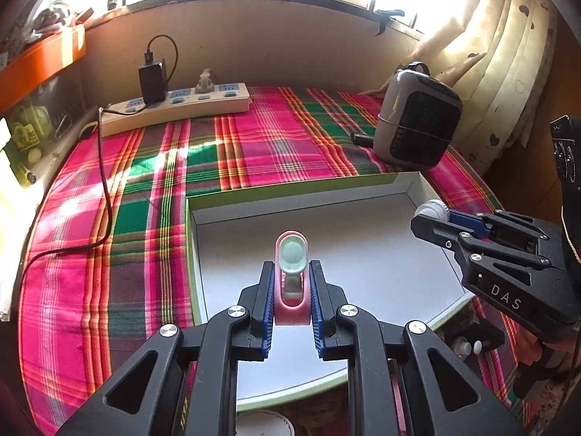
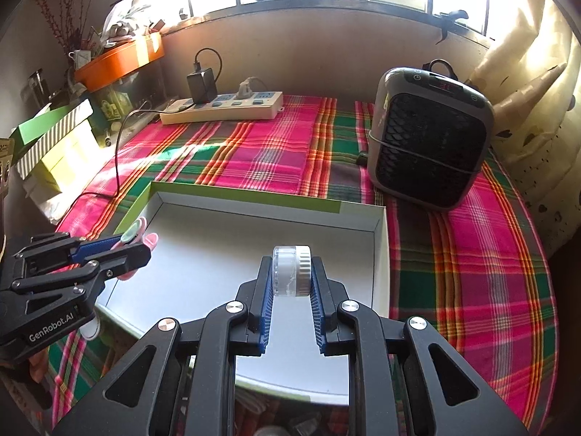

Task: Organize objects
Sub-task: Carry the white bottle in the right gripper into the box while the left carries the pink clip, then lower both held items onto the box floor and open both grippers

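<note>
Both grippers carry something over the white tray [image 1: 363, 196]. Left gripper [image 1: 290, 290] pinches a pink clip [image 1: 291, 276] near the tray's left wall; its lower end is hidden between the pads. Right gripper [image 2: 291, 279] clamps a small jar [image 2: 290, 270] by its ends, near the right wall; contents unclear. Beyond, on the plaid cloth [image 2: 254, 152], stands a heater [image 2: 432, 134].
</note>
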`<state>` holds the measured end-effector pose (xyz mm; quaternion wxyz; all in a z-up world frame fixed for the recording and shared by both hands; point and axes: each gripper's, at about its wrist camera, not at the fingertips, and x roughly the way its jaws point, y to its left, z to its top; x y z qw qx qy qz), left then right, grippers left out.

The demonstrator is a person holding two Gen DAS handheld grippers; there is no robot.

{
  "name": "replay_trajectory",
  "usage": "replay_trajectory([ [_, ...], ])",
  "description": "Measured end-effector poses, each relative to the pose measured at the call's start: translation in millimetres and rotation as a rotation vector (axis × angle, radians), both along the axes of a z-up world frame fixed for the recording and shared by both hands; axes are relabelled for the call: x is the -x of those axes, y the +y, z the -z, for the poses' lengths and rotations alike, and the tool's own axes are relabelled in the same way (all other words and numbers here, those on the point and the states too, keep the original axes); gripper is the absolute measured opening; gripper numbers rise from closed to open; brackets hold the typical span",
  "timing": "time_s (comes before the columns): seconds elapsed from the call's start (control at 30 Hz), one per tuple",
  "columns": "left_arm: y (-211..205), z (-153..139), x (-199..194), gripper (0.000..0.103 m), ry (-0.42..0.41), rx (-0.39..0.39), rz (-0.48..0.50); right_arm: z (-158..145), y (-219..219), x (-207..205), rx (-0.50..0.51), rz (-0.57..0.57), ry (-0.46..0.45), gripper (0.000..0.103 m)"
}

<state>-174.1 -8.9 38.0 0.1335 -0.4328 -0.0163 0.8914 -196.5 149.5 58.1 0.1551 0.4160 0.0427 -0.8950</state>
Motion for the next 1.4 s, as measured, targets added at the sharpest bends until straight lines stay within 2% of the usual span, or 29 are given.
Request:
replay_trajectory([
  [0.5,7.6,22.0,32.5,0.016,-0.055,0.043,-0.001,25.0,-12.3,41.7,-0.061,-0.008,-0.068,0.02],
  [0.73,12.6,24.9,36.3,0.016,-0.055,0.068,0.003,31.7,-13.1,48.7,-0.069,-0.005,-0.086,0.02],
  [1.27,14.6,26.5,40.0,0.017,-0.062,0.063,-0.008,36.4,-14.6,52.4,-0.072,0.001,-0.093,0.02],
  [1.4,14.8,26.3,39.8,0.021,-0.063,0.062,-0.005,36.1,-15.1,51.6,-0.065,-0.006,-0.094,0.028],
])
